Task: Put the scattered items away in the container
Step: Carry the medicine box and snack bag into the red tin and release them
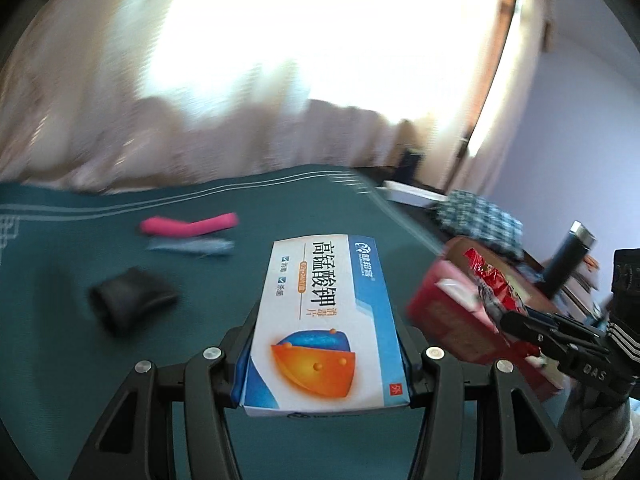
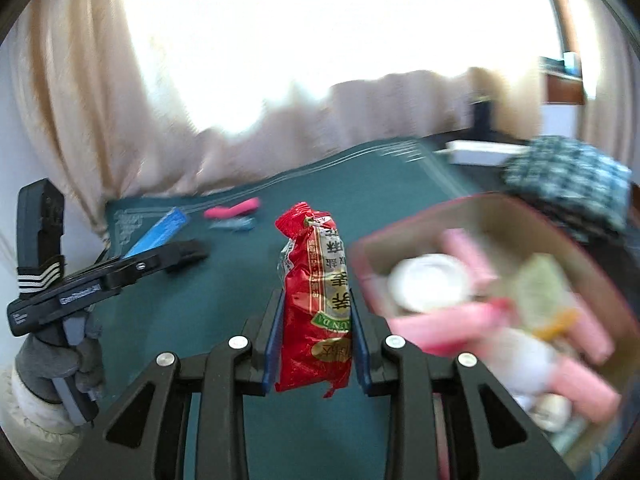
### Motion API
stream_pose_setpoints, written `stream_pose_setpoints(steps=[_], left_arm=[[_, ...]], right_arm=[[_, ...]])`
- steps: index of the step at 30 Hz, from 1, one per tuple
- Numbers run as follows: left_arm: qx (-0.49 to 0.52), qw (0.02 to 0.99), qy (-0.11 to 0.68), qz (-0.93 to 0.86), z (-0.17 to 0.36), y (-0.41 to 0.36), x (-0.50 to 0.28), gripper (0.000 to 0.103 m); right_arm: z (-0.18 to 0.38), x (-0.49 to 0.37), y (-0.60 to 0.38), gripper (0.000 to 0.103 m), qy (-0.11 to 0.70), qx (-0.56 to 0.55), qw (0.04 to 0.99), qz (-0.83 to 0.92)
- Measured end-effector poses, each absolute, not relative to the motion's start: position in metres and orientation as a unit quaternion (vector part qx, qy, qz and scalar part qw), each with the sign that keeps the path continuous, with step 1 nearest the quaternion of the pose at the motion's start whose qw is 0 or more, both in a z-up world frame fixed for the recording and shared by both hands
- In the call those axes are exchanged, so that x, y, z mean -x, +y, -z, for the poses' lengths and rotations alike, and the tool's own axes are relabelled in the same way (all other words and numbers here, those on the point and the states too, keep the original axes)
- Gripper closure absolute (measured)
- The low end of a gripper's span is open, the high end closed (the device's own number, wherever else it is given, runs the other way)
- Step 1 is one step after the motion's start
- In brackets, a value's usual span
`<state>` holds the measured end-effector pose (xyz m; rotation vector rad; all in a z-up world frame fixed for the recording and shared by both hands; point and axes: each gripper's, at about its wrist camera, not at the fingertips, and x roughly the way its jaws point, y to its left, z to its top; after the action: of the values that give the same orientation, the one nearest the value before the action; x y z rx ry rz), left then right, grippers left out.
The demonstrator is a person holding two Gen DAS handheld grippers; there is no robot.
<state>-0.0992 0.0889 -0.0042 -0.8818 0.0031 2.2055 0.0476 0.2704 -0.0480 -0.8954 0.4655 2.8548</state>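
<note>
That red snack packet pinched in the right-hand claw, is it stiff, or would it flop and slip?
Probably soft rather than stiff: the red snack packet shows crinkles between the right gripper pads. Its glossy film looks slippery, so a light squeeze might let it slide. It stands upright from a low grip without sagging, which suggests it is light.

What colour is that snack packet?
Red snack packet, gold-and-white label; clearest in the right wrist view.

White, blue and orange box (image 1: 324,320); red, gold-labelled packet (image 2: 316,304); teal table (image 1: 120,360) with white border lines; pink-walled container (image 2: 492,304); dark checked cloth (image 2: 568,176); beige curtain (image 2: 80,100).
</note>
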Motion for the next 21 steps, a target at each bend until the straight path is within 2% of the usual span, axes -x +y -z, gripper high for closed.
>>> stream_pose_setpoints(steps=[10,21], left_arm=[[0.339,0.428,0.033,-0.837,-0.011,0.182,0.057,0.047],[0.348,0.455,0.061,-0.817,-0.001,0.274,0.048,0.047]], right_arm=[[0.047,-0.114,0.341,0.070,0.196,0.262,0.129,-0.936],[0.063,-0.124,0.360,0.070,0.190,0.267,0.135,-0.935]])
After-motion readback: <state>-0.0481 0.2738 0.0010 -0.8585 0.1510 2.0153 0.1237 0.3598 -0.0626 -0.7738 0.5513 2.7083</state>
